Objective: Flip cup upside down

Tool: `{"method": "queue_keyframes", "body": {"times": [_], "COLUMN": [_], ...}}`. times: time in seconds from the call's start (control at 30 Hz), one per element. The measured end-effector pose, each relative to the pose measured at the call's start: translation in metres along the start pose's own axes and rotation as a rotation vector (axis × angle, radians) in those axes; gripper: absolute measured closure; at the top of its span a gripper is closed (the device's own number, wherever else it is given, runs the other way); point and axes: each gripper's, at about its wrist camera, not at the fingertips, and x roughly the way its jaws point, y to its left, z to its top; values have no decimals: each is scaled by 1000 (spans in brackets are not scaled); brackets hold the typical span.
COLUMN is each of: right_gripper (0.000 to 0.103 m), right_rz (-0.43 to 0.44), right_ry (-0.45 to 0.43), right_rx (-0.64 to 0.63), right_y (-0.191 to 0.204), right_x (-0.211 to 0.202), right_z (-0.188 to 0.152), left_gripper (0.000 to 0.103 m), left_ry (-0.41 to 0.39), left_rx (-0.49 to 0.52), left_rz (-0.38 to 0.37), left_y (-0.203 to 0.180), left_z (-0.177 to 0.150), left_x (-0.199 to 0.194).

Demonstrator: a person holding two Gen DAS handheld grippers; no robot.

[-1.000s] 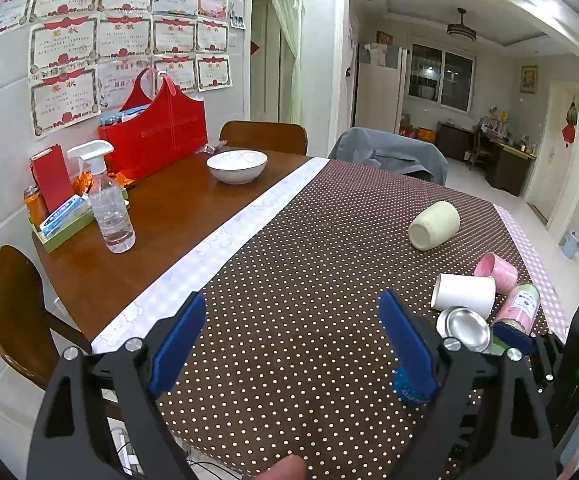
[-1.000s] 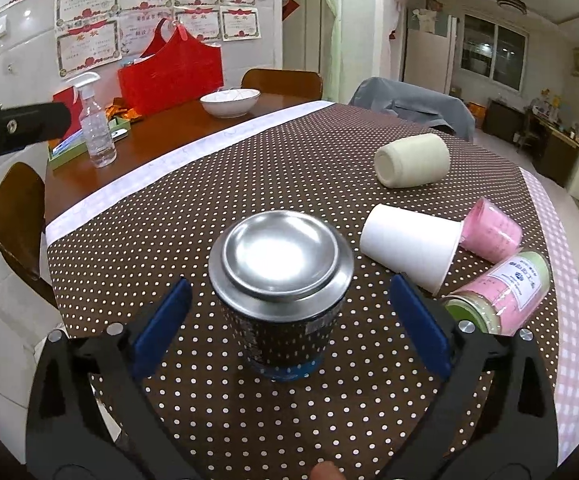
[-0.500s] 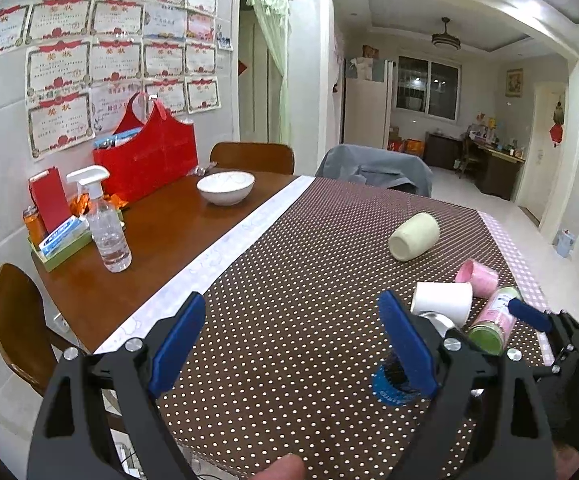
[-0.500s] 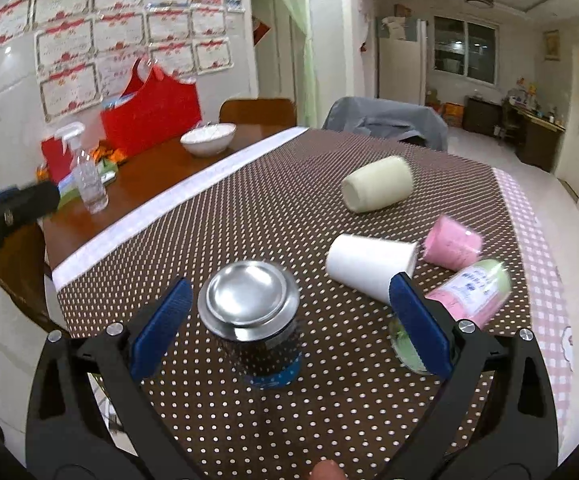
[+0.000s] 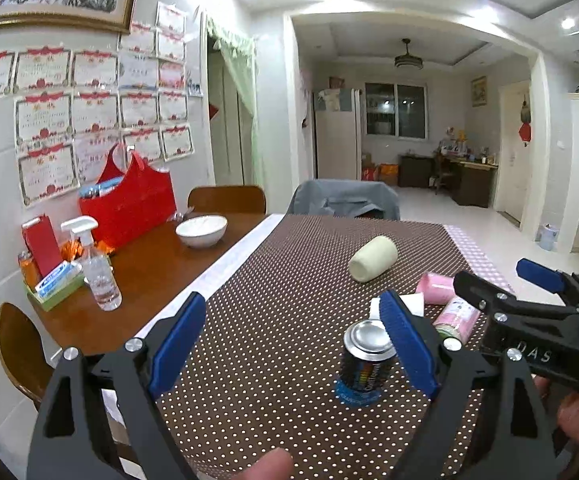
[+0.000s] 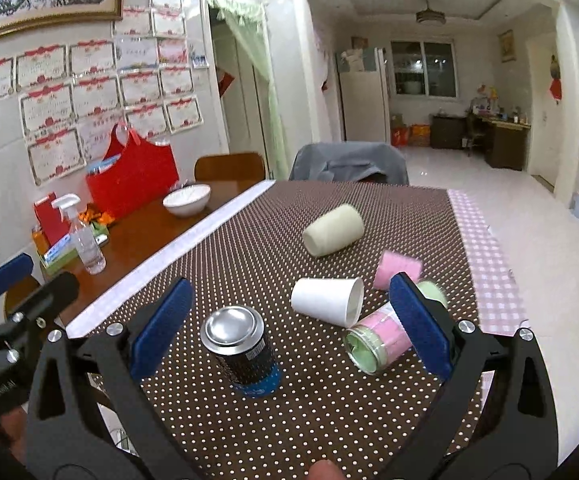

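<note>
On the dotted surface (image 6: 249,248) the can-like cup (image 6: 242,350) stands silver end up, left of a toppled white cup (image 6: 327,300); left hand-held gripper (image 5: 293,350) and right hand-held gripper (image 6: 289,332) both spread, holding nothing

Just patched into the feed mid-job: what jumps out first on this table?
The dark can with a shiny metal end up stands alone at the near edge of the dotted tablecloth, between the blue pads of the open right claw. Just right of it lie a white paper cup, a pink cup and a pink-and-green jar on their sides, with a cream cup tipped over farther back.
</note>
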Motion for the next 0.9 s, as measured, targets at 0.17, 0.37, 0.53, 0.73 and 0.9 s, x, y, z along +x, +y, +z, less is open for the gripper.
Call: {"method": "queue_keyframes", "body": {"times": [0.17, 0.37, 0.53, 0.73, 0.9], "right_gripper": [6, 6, 6, 6, 6], "right_rz": [-2, -23, -48, -63, -72], "right_ry": [-47, -77, -106, -127, -143], "right_rx": [12, 16, 19, 14, 12], "right_y": [0, 2, 4, 9, 13], "right_x": [-27, -49, -68, -79, -86], "right_z": [7, 9, 11, 13, 13], "left_gripper": [16, 16, 16, 16, 16], "left_ry": [-7, -24, -37, -41, -54], "left_rx": [21, 37, 23, 9, -2], "left_rz": [-25, -21, -1, 3, 3], "left_y": [-10, -15, -10, -6, -1], "left_z": [1, 0, 1, -1, -1], "left_x": [-17, -34, -44, -53, -58]}}
